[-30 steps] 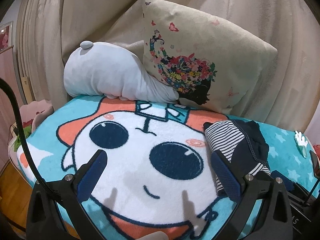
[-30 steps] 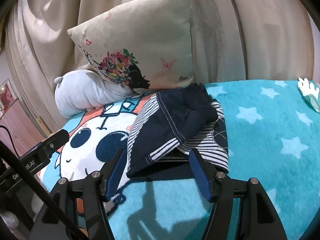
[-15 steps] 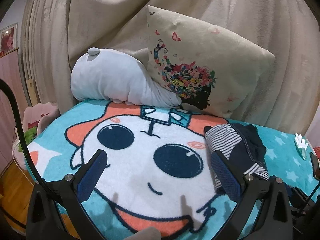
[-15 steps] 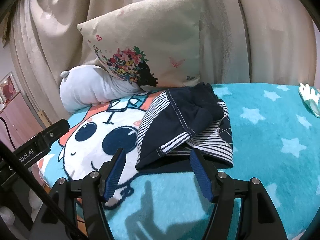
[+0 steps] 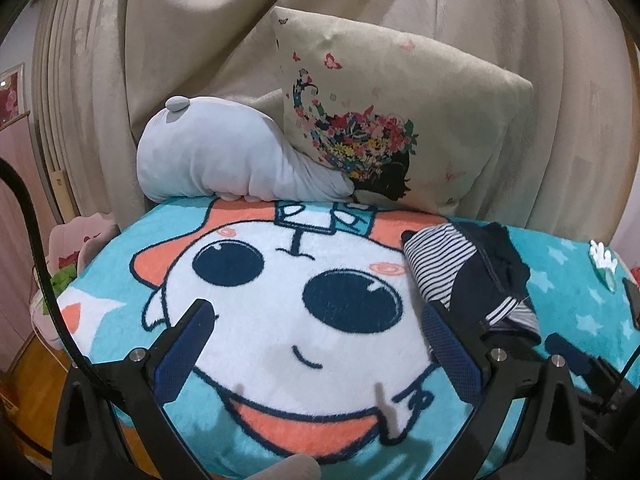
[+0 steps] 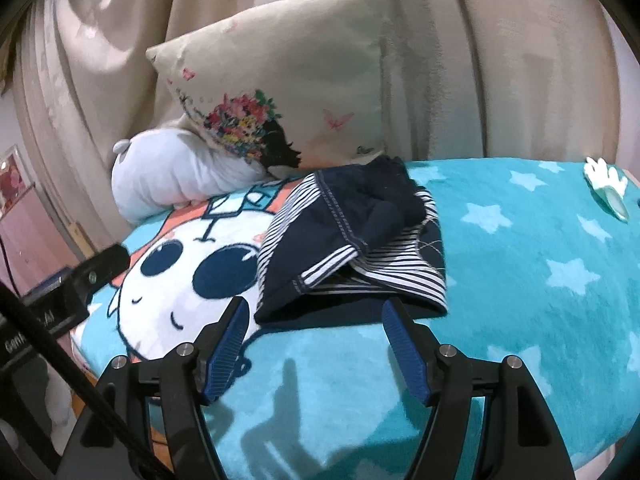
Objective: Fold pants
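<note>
The pants (image 6: 352, 240) are a small navy and white-striped bundle lying crumpled on the turquoise cartoon blanket (image 6: 520, 300). In the left wrist view the pants (image 5: 468, 276) lie at the right, just beyond the right fingertip. My left gripper (image 5: 316, 320) is open and empty above the blanket's white cartoon face. My right gripper (image 6: 316, 312) is open and empty, just short of the pants' near edge, with the fingers apart from the cloth.
A floral beige cushion (image 5: 396, 120) and a white plush toy (image 5: 224, 160) lean on the curtain at the back. A white glove-shaped item (image 6: 606, 184) lies at the far right. The blanket's front edge drops to a wooden floor (image 5: 36, 360). The other gripper's body (image 6: 60, 292) shows at left.
Both grippers have drawn back and risen a little from the bed, so the blanket's front edge shows more. The pants have not moved. Both stay open.
</note>
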`<state>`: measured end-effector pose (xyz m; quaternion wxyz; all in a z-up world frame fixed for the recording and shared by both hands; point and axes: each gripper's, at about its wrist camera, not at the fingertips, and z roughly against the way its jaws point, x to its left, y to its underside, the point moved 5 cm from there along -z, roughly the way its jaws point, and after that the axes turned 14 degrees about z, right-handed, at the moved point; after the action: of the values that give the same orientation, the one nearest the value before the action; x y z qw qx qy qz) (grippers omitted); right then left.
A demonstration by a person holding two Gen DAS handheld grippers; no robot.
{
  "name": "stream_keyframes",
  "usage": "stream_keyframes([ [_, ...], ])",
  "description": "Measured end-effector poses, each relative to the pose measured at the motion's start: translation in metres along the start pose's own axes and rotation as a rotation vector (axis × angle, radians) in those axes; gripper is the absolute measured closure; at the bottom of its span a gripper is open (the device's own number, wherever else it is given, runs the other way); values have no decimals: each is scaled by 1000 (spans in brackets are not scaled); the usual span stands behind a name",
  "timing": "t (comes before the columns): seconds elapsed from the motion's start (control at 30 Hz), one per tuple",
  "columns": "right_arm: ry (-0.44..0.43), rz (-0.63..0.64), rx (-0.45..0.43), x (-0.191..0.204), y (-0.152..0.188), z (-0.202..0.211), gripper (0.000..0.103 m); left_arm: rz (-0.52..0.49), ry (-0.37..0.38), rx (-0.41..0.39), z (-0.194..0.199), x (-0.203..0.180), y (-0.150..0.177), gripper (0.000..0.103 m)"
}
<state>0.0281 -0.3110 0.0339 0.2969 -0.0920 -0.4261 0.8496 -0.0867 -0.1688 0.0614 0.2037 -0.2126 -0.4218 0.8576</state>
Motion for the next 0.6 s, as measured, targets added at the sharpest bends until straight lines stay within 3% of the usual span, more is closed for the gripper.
stream_keyframes([
  [0.6,-6,99,13,22,4,-10,30,19,13,63,-23,6,9,0],
])
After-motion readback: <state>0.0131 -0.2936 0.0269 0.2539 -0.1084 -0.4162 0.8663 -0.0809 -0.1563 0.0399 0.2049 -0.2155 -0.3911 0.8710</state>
